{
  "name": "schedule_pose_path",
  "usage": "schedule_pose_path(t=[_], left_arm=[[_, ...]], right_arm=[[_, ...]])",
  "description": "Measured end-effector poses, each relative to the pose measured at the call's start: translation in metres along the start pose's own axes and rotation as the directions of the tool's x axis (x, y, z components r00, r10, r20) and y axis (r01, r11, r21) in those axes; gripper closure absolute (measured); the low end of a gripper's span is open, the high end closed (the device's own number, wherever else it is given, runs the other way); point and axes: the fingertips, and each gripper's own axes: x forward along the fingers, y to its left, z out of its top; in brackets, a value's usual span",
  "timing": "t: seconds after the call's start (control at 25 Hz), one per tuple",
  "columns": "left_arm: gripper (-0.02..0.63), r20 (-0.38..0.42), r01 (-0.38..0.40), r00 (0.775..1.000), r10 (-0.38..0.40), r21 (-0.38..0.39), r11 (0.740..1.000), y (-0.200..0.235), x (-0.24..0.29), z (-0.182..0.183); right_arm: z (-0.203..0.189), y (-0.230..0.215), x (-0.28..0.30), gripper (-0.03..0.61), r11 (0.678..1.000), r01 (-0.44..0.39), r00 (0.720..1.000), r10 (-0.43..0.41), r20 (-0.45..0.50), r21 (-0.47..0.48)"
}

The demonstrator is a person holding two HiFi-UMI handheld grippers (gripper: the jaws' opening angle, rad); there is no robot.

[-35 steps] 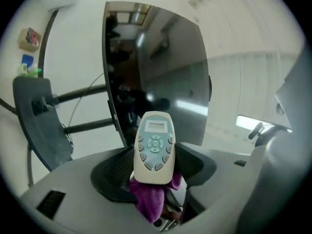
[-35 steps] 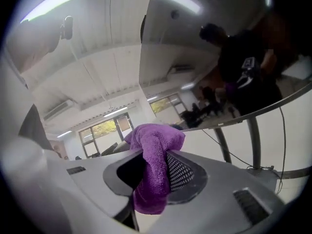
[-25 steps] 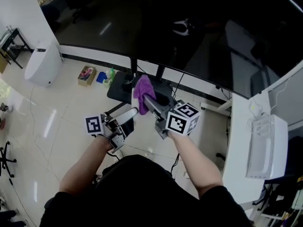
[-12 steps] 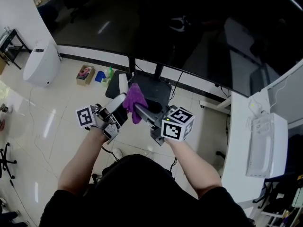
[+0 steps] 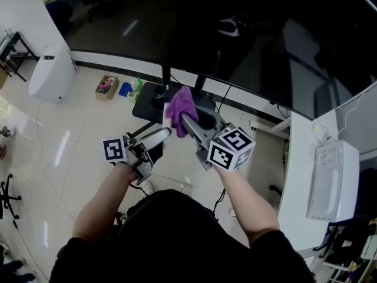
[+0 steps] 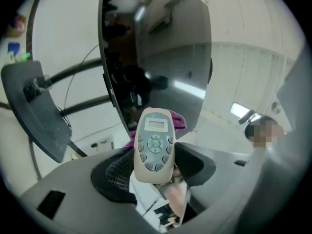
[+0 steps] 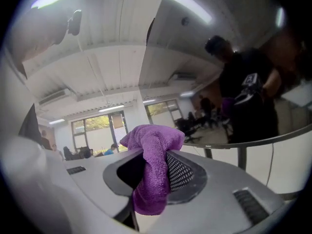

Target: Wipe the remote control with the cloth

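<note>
My left gripper [image 5: 158, 135] is shut on the lower end of a pale remote control [image 6: 154, 145]. The remote stands upright between the jaws with its buttons and small screen facing the left gripper view. My right gripper [image 5: 187, 122] is shut on a purple cloth [image 5: 179, 103], which is bunched and hangs over the jaws [image 7: 153, 167]. In the head view the cloth lies against the far end of the remote [image 5: 166, 121]. A bit of the purple cloth [image 6: 179, 120] shows behind the remote's top. Both grippers are held in the air in front of me.
A large dark glossy screen [image 5: 247, 46] on a stand with a black base [image 5: 150, 108] stands straight ahead. On the floor at the left are a white rounded appliance [image 5: 50, 75] and a small box of items [image 5: 107, 88]. A white desk with a white device [image 5: 327, 181] is at the right.
Half a second ago both grippers were further left, with the cloth lower on the remote, near the left jaws. Now they are back right and the cloth is at the remote's far end.
</note>
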Motion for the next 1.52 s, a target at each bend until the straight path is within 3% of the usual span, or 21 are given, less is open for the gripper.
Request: schedule_pose_path(t=[0.04, 0.08, 0.12, 0.2, 0.28, 0.44, 0.6, 0.68, 0.96, 1.16, 1.36, 1.4, 1.52], left_arm=[[0.362, -0.003, -0.079, 0.997, 0.08, 0.069, 0.994, 0.009, -0.001, 0.002], [0.362, -0.006, -0.183, 0.982, 0.186, 0.162, 0.97, 0.022, -0.005, 0.006], [0.362, -0.002, -0.297, 0.951, 0.309, 0.265, 0.917, 0.038, -0.01, 0.009], [0.362, 0.024, -0.48, 0.852, 0.522, 0.431, 0.764, 0.073, -0.02, 0.014], [0.362, 0.049, -0.583, 0.755, 0.654, 0.506, 0.636, 0.11, -0.024, 0.014], [0.36, 0.062, -0.688, 0.605, 0.794, 0.543, 0.481, 0.195, -0.019, 0.009], [0.361, 0.07, -0.749, 0.458, 0.886, 0.568, 0.342, 0.298, -0.014, 0.01], [0.36, 0.06, -0.753, 0.399, 0.915, 0.592, 0.289, 0.353, -0.008, 0.012], [0.36, 0.026, -0.781, 0.248, 0.968, 0.596, 0.184, 0.469, 0.002, 0.016], [0.359, 0.007, -0.798, 0.247, 0.969, 0.568, 0.199, 0.505, 0.008, 0.001], [0.346, 0.037, -0.789, 0.228, 0.973, 0.593, 0.162, 0.502, 0.009, 0.001], [0.308, 0.036, -0.786, 0.23, 0.973, 0.596, 0.164, 0.501, 0.009, 0.001], [0.304, 0.034, -0.781, 0.25, 0.968, 0.598, 0.181, 0.49, 0.009, 0.001]], right_arm=[[-0.003, -0.006, -0.007, 0.454, 0.998, 0.047, 0.999, -0.047, -0.006, -0.045], [-0.007, -0.012, -0.013, 0.454, 0.99, 0.099, 0.995, -0.101, -0.016, -0.096], [-0.013, -0.018, -0.019, 0.454, 0.977, 0.151, 0.987, -0.158, -0.031, -0.148], [-0.029, -0.031, -0.029, 0.454, 0.941, 0.243, 0.961, -0.266, -0.071, -0.235], [-0.052, -0.044, -0.039, 0.454, 0.91, 0.302, 0.929, -0.348, -0.126, -0.284], [-0.105, -0.059, -0.055, 0.454, 0.888, 0.349, 0.869, -0.426, -0.252, -0.298], [-0.162, -0.075, -0.071, 0.454, 0.891, 0.377, 0.824, -0.447, -0.347, -0.251], [-0.184, -0.084, -0.077, 0.454, 0.891, 0.385, 0.808, -0.451, -0.378, -0.24], [-0.229, -0.127, -0.098, 0.454, 0.884, 0.415, 0.762, -0.466, -0.449, -0.214], [-0.244, -0.148, -0.103, 0.454, 0.884, 0.418, 0.752, -0.465, -0.468, -0.207], [-0.25, -0.155, -0.094, 0.453, 0.888, 0.417, 0.752, -0.458, -0.473, -0.196], [-0.25, -0.159, -0.091, 0.453, 0.887, 0.418, 0.753, -0.46, -0.471, -0.198], [-0.251, -0.178, -0.077, 0.453, 0.881, 0.422, 0.75, -0.471, -0.464, -0.213]])
